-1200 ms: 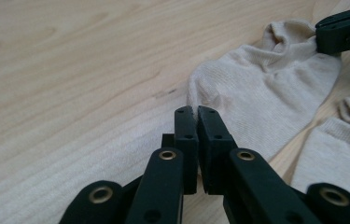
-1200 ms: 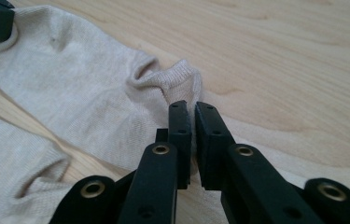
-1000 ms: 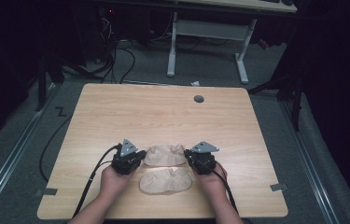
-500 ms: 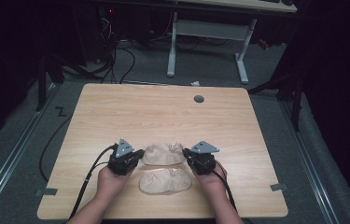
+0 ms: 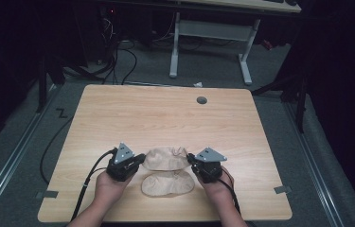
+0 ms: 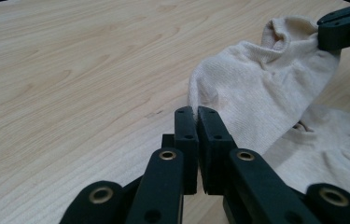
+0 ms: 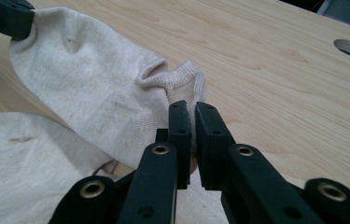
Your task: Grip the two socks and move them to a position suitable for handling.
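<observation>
A: Any bins or trays out there? All I see on the counter (image 5: 165,113) is bare wood with a round cable hole (image 5: 201,100) near its far edge.

B: Same here, so nothing sits inside anything. The action is at the near edge: two cream socks. The far sock (image 5: 166,158) is stretched between both tools, and the near sock (image 5: 168,183) lies flat just in front of it, the two overlapping a little.

A: Left hand-held gripper (image 6: 196,116), talk me through it.

B: Jaws pressed almost together, with one end of the far sock pinched between their tips. In the left gripper view the fabric rises off the wood and runs up to the other tool.

A: And the right hand-held gripper (image 7: 187,114)?

B: Jaws nearly closed as well, clamped on the cuff end, right by the ribbed opening. The knit is fine-ribbed, pale beige, lightly wrinkled, with a faint darker smudge mid-body.

A: The near sock?

B: Untouched by either tool, limp, its opening facing up.
</observation>
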`<state>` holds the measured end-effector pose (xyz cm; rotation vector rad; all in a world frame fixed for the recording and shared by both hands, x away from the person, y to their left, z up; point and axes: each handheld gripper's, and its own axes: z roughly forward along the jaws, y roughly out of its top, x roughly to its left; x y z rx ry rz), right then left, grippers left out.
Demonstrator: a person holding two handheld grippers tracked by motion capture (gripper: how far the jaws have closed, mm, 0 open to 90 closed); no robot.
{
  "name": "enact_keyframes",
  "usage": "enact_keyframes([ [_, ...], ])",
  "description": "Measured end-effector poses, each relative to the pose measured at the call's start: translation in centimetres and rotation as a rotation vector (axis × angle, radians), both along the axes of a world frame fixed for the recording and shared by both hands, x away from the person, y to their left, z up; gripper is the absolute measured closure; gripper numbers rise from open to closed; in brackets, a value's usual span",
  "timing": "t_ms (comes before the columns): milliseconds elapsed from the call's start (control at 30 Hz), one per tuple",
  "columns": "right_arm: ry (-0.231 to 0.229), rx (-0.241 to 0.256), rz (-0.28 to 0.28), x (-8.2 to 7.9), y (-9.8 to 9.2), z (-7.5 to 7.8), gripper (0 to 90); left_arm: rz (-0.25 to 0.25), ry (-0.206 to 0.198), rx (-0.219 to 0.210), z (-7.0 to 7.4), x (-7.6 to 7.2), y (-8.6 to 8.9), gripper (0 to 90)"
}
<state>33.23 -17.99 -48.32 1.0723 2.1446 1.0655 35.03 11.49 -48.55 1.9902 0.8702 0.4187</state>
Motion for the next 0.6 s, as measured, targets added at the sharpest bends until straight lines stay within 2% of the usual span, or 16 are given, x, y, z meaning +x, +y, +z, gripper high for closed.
enact_keyframes([
  [200, -0.021, 0.002, 0.010, -1.0, -0.2, 0.5, 85.4, -0.016, 0.014, -0.009, 0.2, -1.0, 0.3, 87.0],
  [367, -0.010, -0.003, 0.033, -1.9, -0.4, 0.4, 85.4, -0.031, 0.023, 0.002, 0.3, -2.5, 0.2, 87.0],
  [600, -0.001, -0.008, 0.055, -3.1, -0.6, 0.3, 85.4, -0.050, 0.031, 0.003, 0.4, -3.9, 0.3, 87.0],
])
